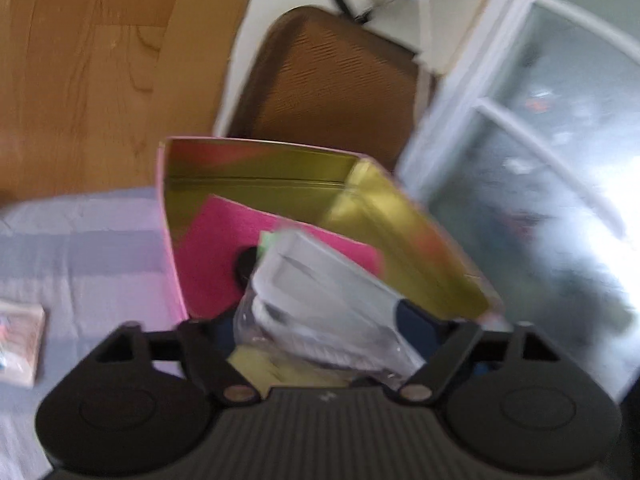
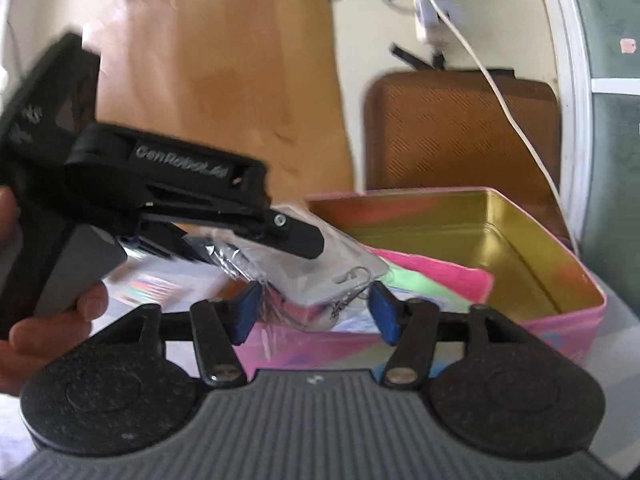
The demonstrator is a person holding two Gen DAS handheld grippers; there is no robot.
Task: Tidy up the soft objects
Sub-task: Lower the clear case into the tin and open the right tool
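Note:
A clear plastic packet point(image 1: 320, 288) with a white item inside hangs tilted over an open pink tin box point(image 1: 260, 146) with a gold lining. My left gripper point(image 1: 320, 320) is shut on the packet, which fills the space between its fingers. The right wrist view shows that left gripper point(image 2: 256, 248) coming in from the left, one finger above the packet point(image 2: 316, 268) and one below. My right gripper point(image 2: 316, 312) is open, its blue pads point(image 2: 248, 312) flanking the packet's near end. A pink cloth point(image 1: 216, 240) lies in the box point(image 2: 540, 248), with a pale green piece point(image 2: 416, 284) on it.
The box stands on a lilac sheet point(image 1: 80, 248), where a small flat packet point(image 1: 20, 344) lies at the left. Behind it are a brown chair back point(image 1: 332, 80), a wooden board point(image 1: 80, 60) and a glazed door point(image 1: 540, 160). A white cable point(image 2: 500, 80) hangs down. A person's hand point(image 2: 48, 320) holds the left gripper.

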